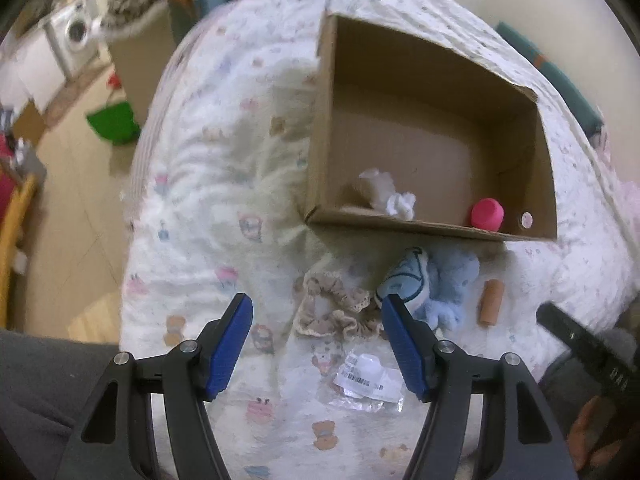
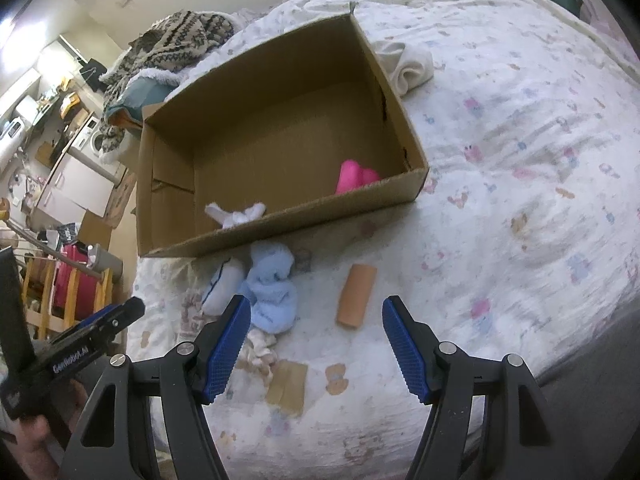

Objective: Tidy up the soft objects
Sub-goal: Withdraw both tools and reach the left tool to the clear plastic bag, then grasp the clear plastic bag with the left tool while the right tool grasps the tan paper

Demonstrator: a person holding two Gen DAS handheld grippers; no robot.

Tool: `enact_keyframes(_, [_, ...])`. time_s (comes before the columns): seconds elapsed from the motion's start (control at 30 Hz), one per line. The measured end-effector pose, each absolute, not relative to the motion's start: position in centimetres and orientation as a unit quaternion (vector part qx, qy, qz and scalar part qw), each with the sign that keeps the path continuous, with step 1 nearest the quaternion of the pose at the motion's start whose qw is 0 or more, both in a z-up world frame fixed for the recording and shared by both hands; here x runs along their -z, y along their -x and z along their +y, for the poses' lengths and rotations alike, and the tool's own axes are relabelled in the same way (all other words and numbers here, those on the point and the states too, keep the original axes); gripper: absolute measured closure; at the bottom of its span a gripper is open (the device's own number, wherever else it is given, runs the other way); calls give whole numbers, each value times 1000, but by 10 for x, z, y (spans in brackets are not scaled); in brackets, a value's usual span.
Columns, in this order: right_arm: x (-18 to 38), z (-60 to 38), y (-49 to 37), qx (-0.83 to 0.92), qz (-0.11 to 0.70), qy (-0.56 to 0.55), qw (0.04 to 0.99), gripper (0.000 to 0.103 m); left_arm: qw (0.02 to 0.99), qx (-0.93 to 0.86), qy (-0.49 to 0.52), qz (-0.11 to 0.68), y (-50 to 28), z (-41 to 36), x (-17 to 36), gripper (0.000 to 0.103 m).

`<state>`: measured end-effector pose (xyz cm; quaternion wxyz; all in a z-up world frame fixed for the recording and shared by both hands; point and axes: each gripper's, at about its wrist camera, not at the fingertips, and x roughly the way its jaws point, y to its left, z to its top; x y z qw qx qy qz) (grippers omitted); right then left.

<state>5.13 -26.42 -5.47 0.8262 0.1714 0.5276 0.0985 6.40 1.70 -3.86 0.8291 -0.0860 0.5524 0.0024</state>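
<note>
Both jaws gape empty: left gripper (image 1: pixel 317 344) over the frilly scrunchie (image 1: pixel 334 309), right gripper (image 2: pixel 316 346) near the blue plush (image 2: pixel 272 292) by the box (image 2: pixel 280 236). Light, squashy; pinch mid-body.

Soft, dim indoor light; slight motion blur, heavy fisheye bending, dark corners.

Both claws point steeply down, jaws apart and empty: left claw (image 1: pixel 317 312), right claw (image 2: pixel 316 312).
</note>
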Motion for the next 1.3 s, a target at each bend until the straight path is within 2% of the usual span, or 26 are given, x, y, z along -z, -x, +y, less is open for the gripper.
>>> enact_keyframes(0.3, [64,-261,-54,-96,542,-176,816,31,765,52,117,631,-66,5,82,39])
enact_keyframes(0.53, [74,-265,-61,-96,555,-195,803,31,741,85,39,665,-64,-42,114,39])
enact_keyframes(0.73, [95,-264,-61,-91,608,-200,763,31,737,93,-1,669,-59,-61,123,56])
enact_keyframes(0.83, [112,-254,-59,-119,650,-204,722,31,742,100,-1,663,-56,-62,120,70])
enact_keyframes(0.9, [119,-243,-58,-132,664,-184,712,37,744,98,1,660,-54,-65,117,81])
enact_keyframes(0.97, [122,-232,-58,-147,669,-168,708,54,744,95,3,661,-52,-63,116,82])
enact_keyframes(1.0, [125,-227,-57,-155,672,-164,705,57,744,95,5,661,-52,-62,115,83])
enact_keyframes(1.03, [127,-223,-57,-158,677,-157,702,66,745,95,6,661,-51,-63,115,83])
enact_keyframes(1.1, [129,-220,-56,-162,680,-151,699,77,747,95,5,658,-52,-60,113,85])
enact_keyframes(1.13, [128,-219,-56,-164,679,-151,699,88,750,94,5,655,-51,-57,110,86])
enact_keyframes(1.3, [109,-231,-53,-168,645,-162,727,93,762,82,28,642,-53,-38,98,87])
